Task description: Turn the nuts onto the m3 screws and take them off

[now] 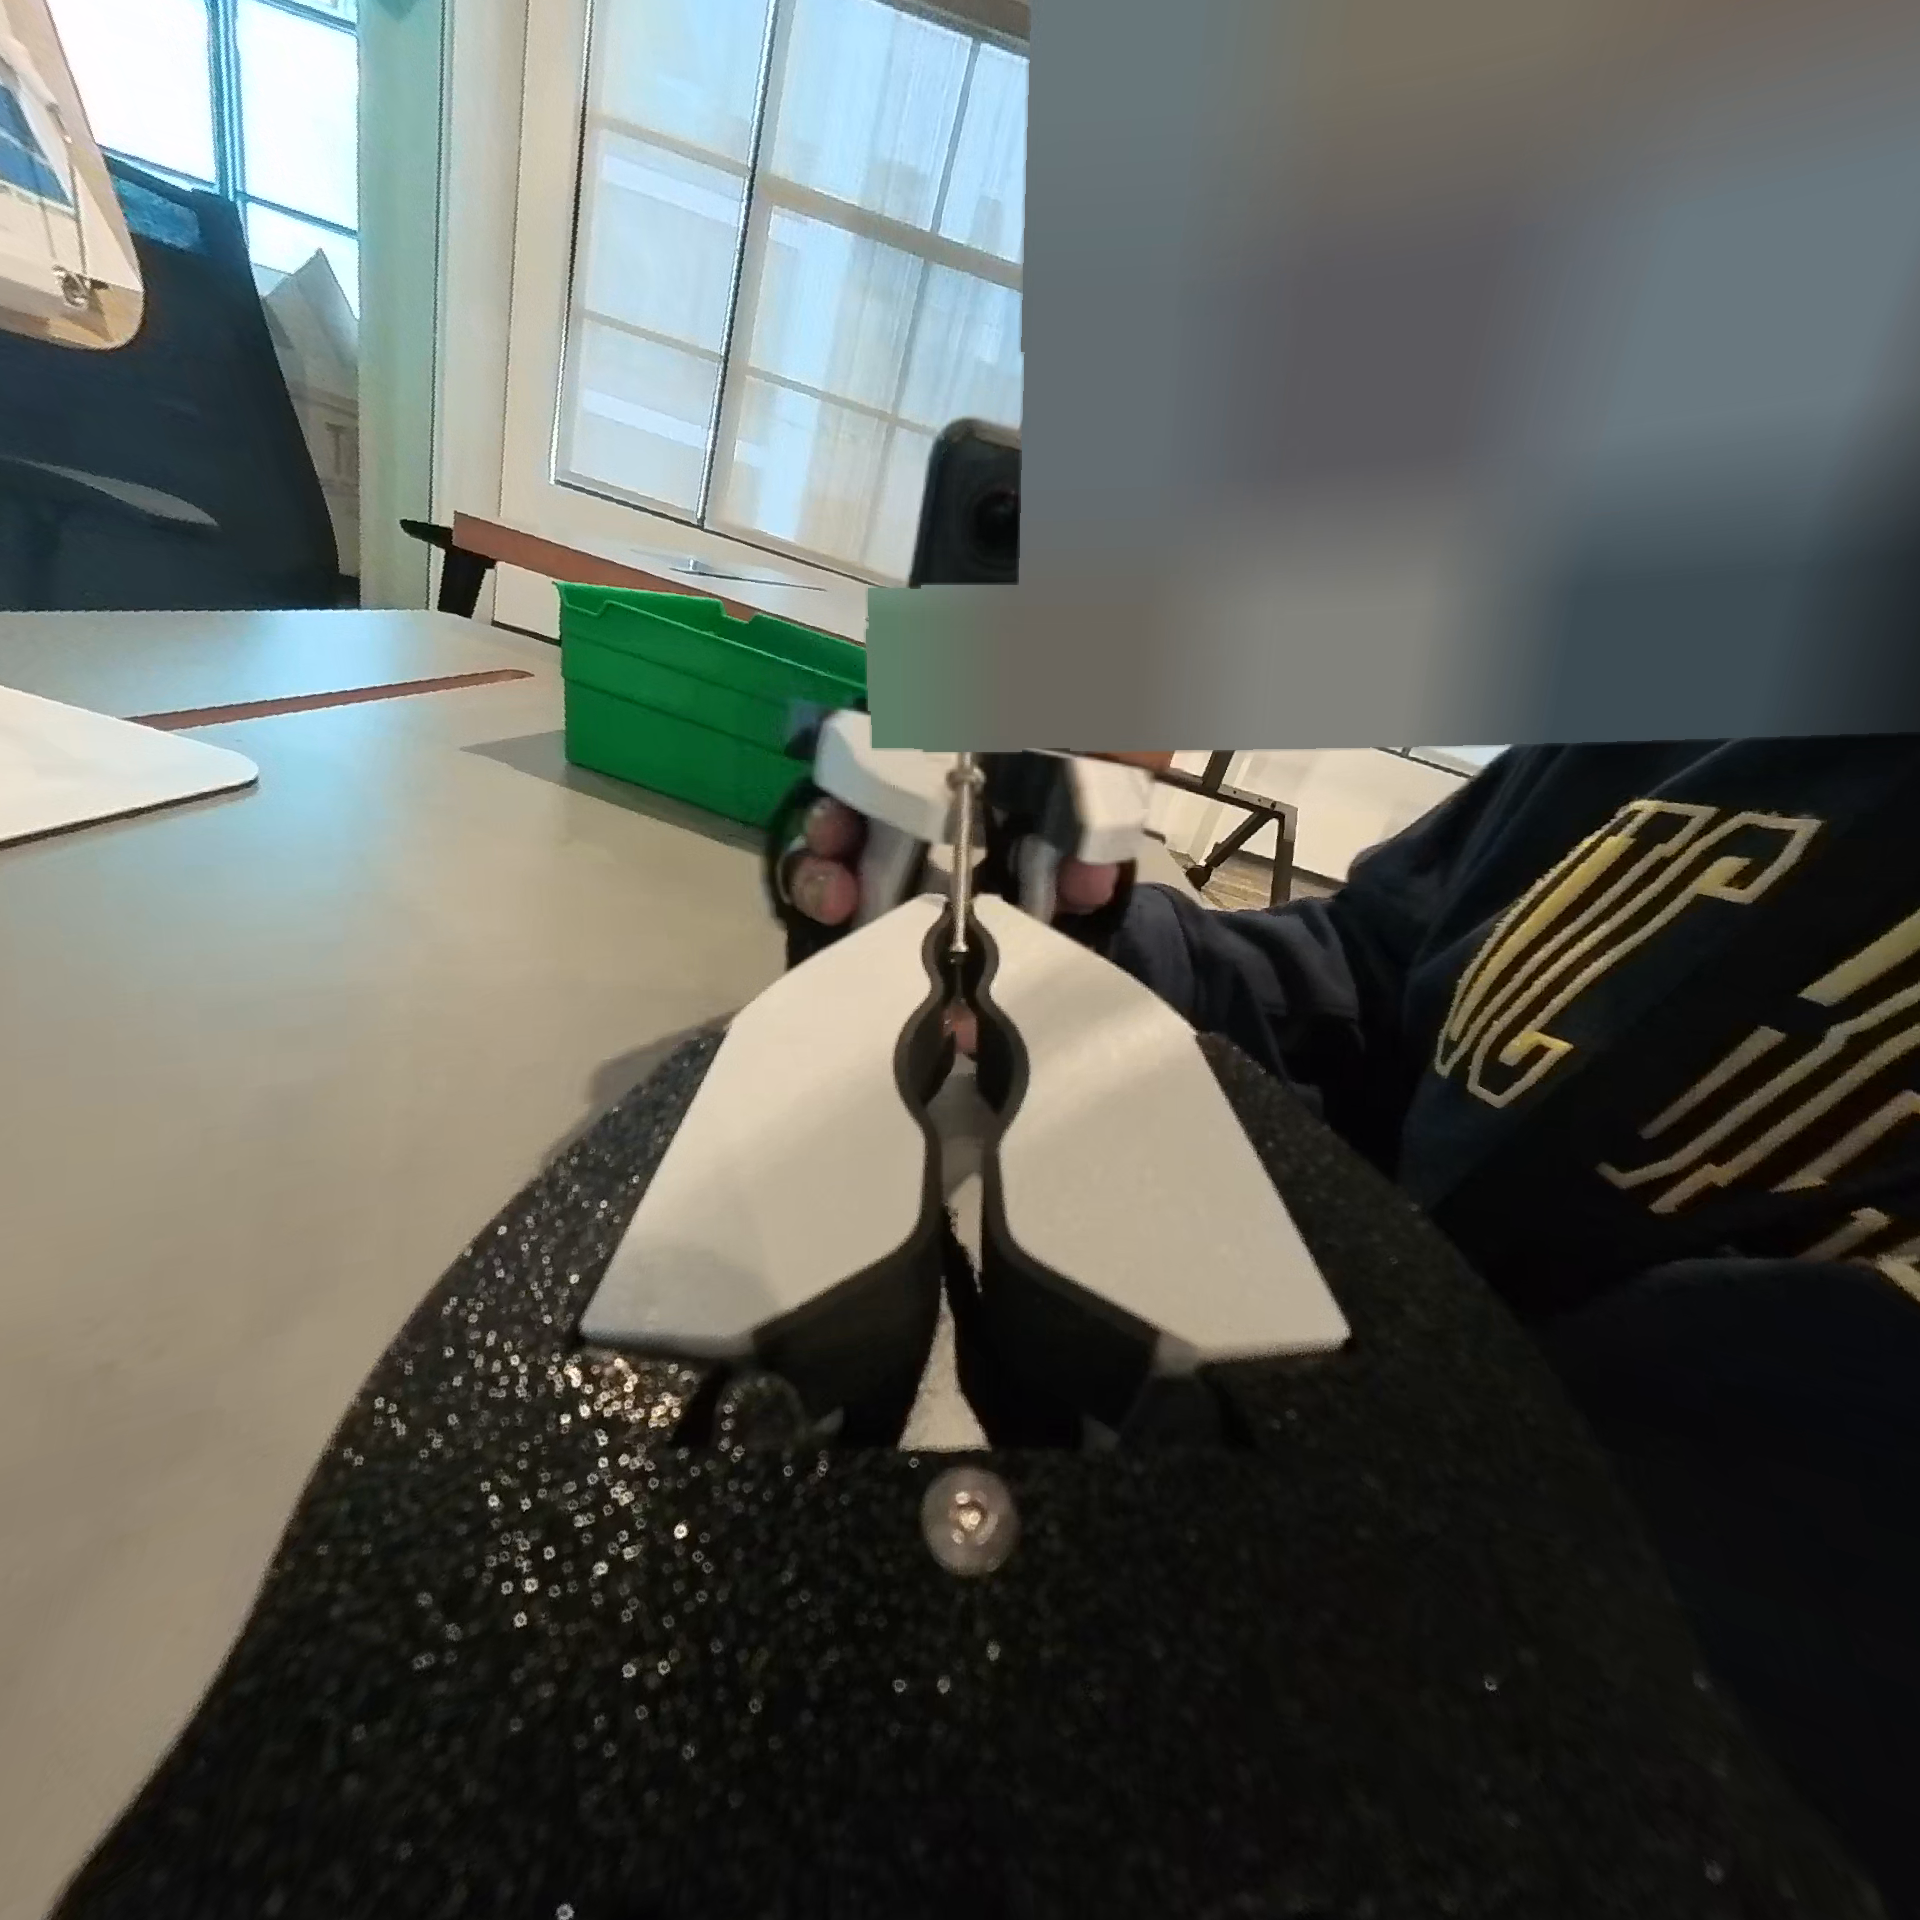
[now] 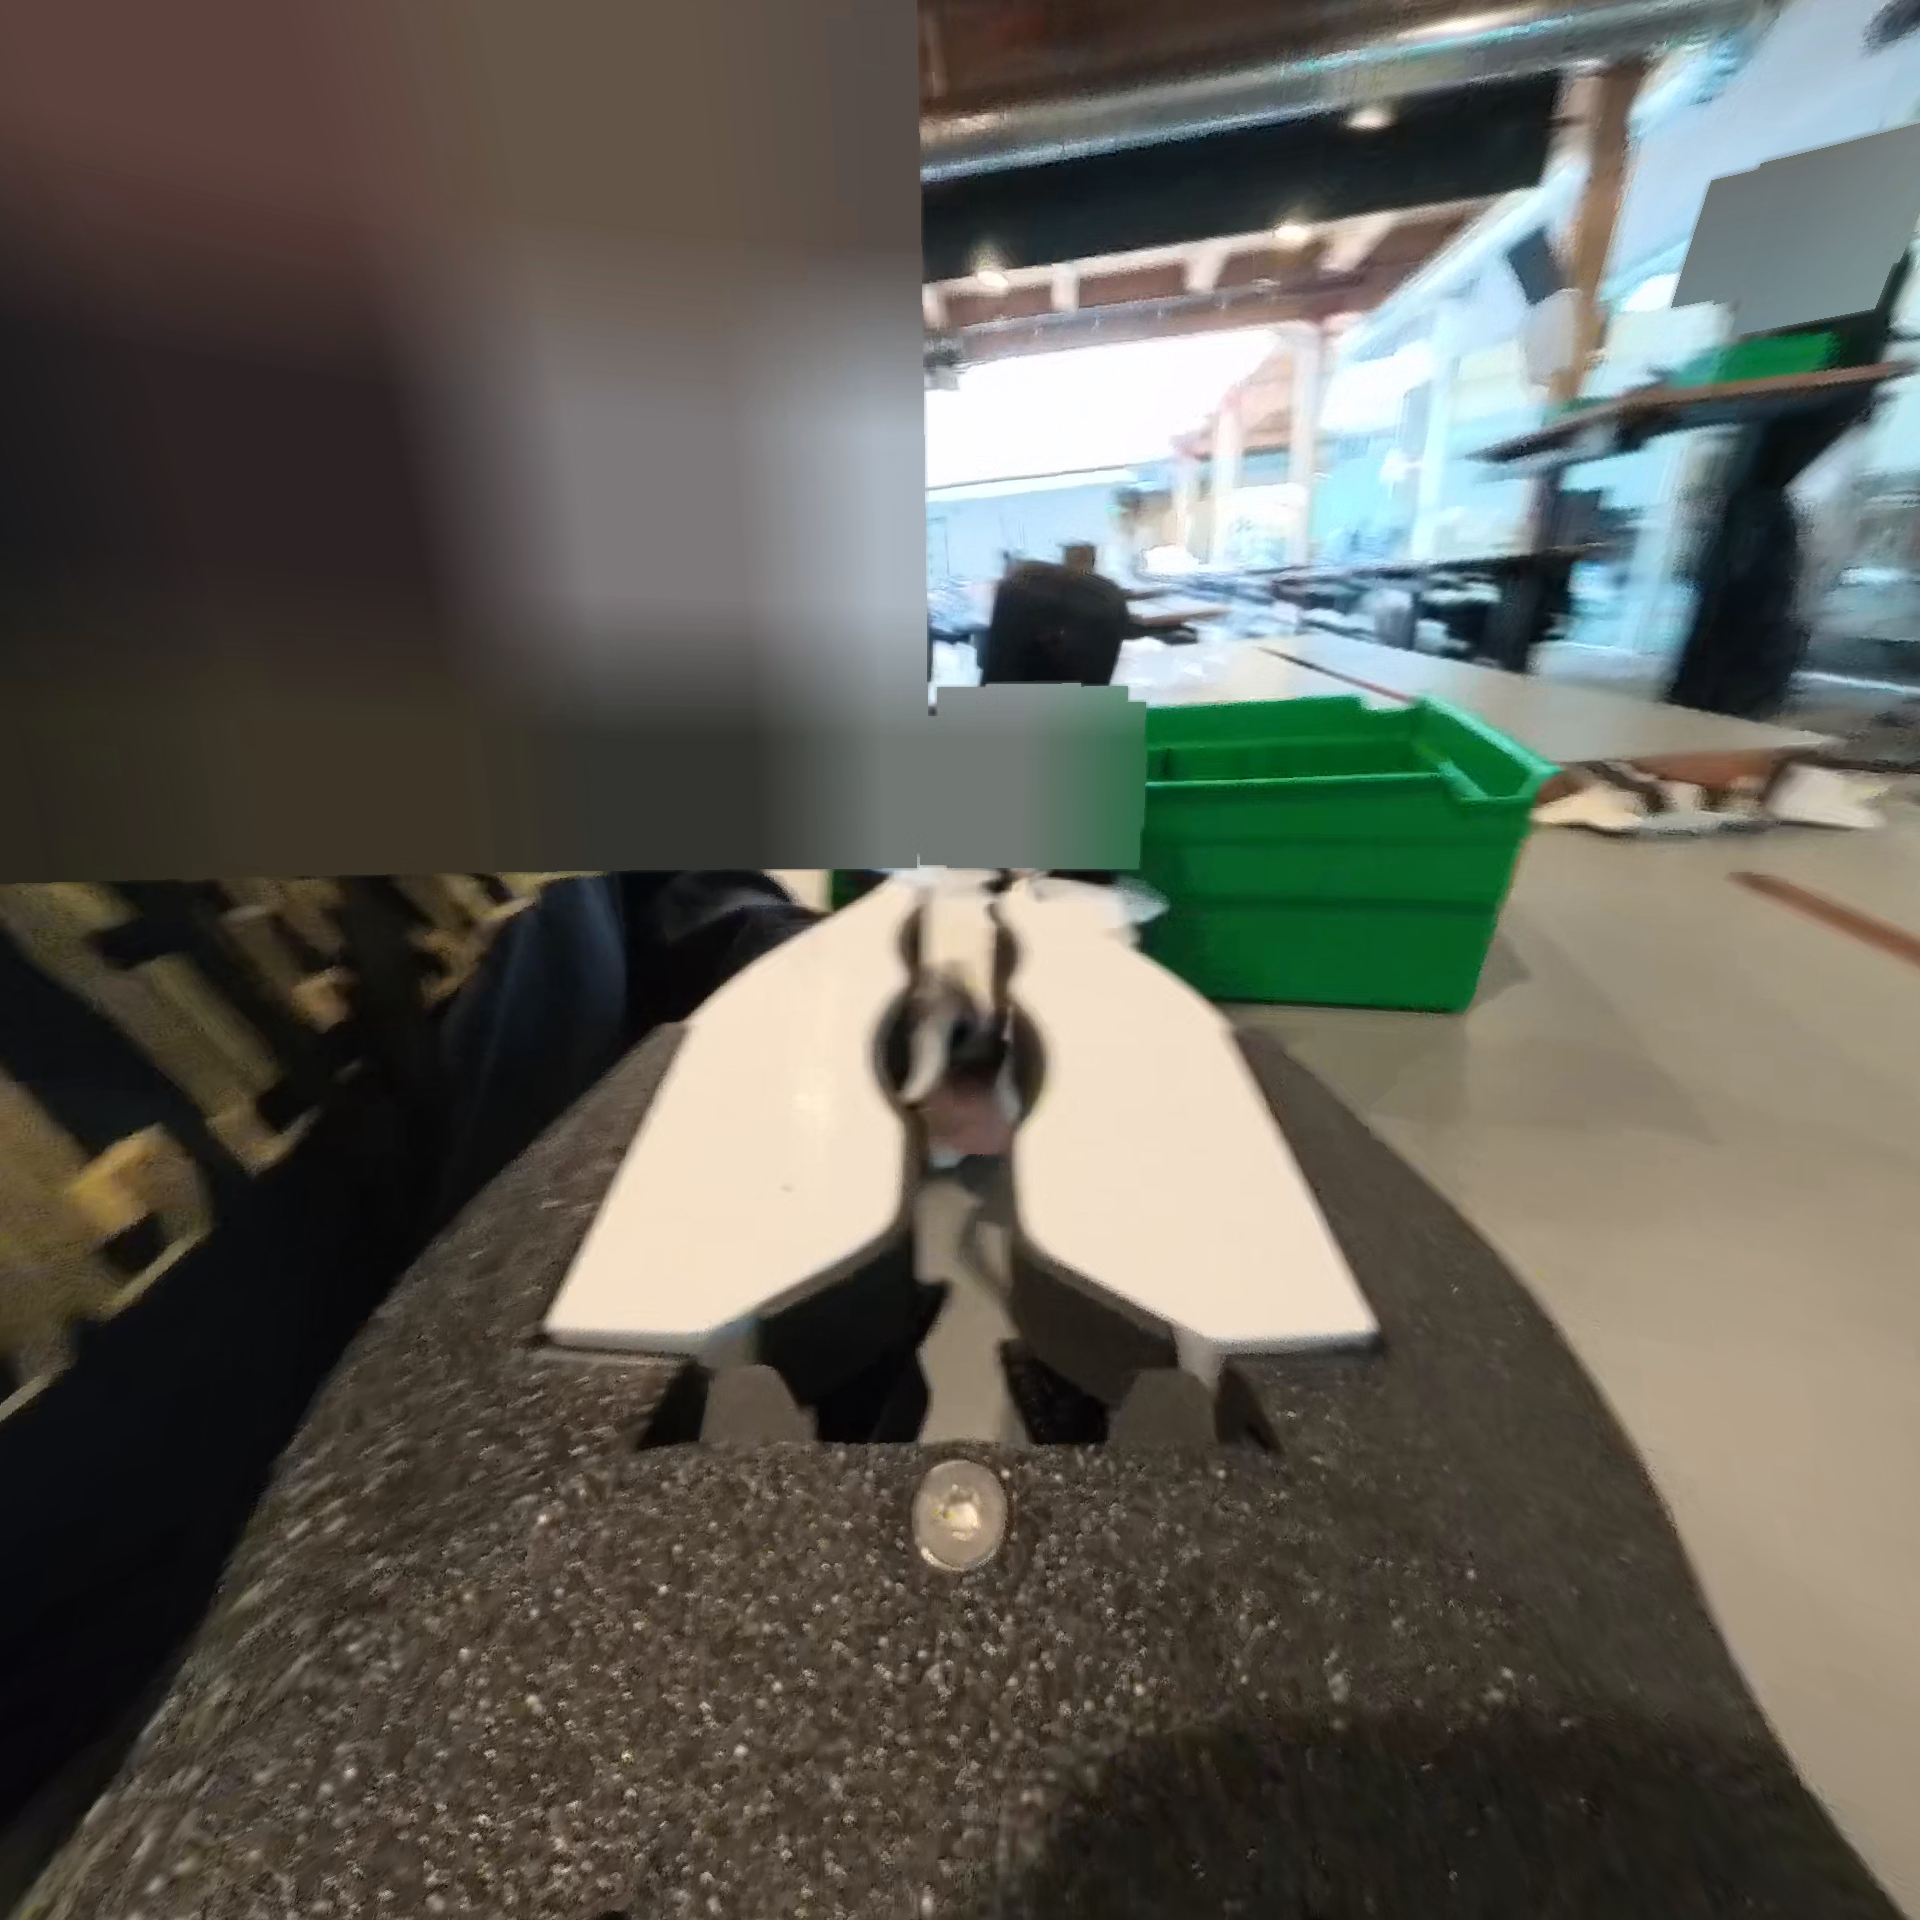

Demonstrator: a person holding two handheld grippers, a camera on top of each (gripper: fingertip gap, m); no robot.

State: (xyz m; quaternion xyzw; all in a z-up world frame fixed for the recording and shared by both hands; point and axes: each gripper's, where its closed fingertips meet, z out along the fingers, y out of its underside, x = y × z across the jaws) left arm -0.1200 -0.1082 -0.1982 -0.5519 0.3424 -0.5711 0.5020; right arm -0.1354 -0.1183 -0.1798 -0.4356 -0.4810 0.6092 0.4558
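Note:
My left gripper [image 1: 961, 916] is shut on a thin metal screw [image 1: 966, 862], which sticks out forward from its tips. A small nut [image 1: 968, 774] sits near the screw's far end. In the left wrist view my right gripper [image 1: 997, 808] faces mine, and its white fingers [image 1: 883, 790] stand apart on either side of the nut. One finger is close to the nut and the other is clear of it. The right wrist view is blurred. There my right gripper [image 2: 961, 909] shows a narrow gap between its fingers, and I cannot make out the screw.
A green plastic bin [image 1: 675, 707] stands on the grey table [image 1: 312, 987] behind the grippers; it also shows in the right wrist view [image 2: 1330, 894]. A white board [image 1: 104, 769] lies at the far left. A person in a dark sweater [image 1: 1558, 987] sits close on the right. The tips of both grippers are at nearly the same place.

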